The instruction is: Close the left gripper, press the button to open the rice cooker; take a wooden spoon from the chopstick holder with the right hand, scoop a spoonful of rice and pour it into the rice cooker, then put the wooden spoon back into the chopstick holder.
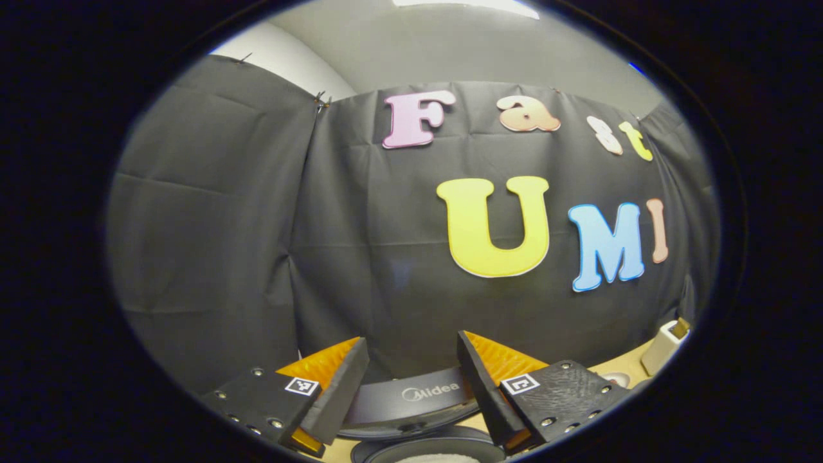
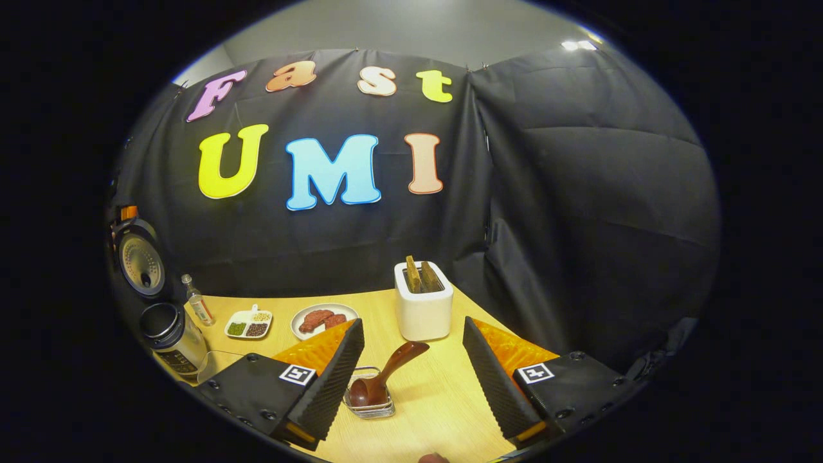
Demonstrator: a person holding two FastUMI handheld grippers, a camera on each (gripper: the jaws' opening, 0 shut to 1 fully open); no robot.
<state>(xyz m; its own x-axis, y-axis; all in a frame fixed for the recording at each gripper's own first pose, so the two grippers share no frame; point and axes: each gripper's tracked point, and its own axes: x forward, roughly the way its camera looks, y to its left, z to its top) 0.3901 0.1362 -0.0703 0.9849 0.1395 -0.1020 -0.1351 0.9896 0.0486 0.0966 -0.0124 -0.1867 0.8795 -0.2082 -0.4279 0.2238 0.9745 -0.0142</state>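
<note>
The rice cooker (image 1: 411, 402) stands open right in front of my left gripper (image 1: 411, 341), its raised dark lid seen between the fingers and the pot rim below. That gripper is open and holds nothing. In the right gripper view the same cooker (image 2: 168, 334) stands at the far left with its lid (image 2: 141, 260) up. A dark wooden spoon (image 2: 386, 376) rests bowl-down in a small wire chopstick holder (image 2: 371, 406) on the table, its handle leaning up to the right. My right gripper (image 2: 412, 323) hovers above it, open and empty, with the spoon between the two fingers.
On the wooden table (image 2: 443, 399) a white toaster (image 2: 422, 305) with two slices stands behind the spoon. A plate of meat (image 2: 323, 319), a divided dish of beans (image 2: 249, 325) and a small bottle (image 2: 198, 301) lie towards the cooker. Black cloth walls close off the back and right.
</note>
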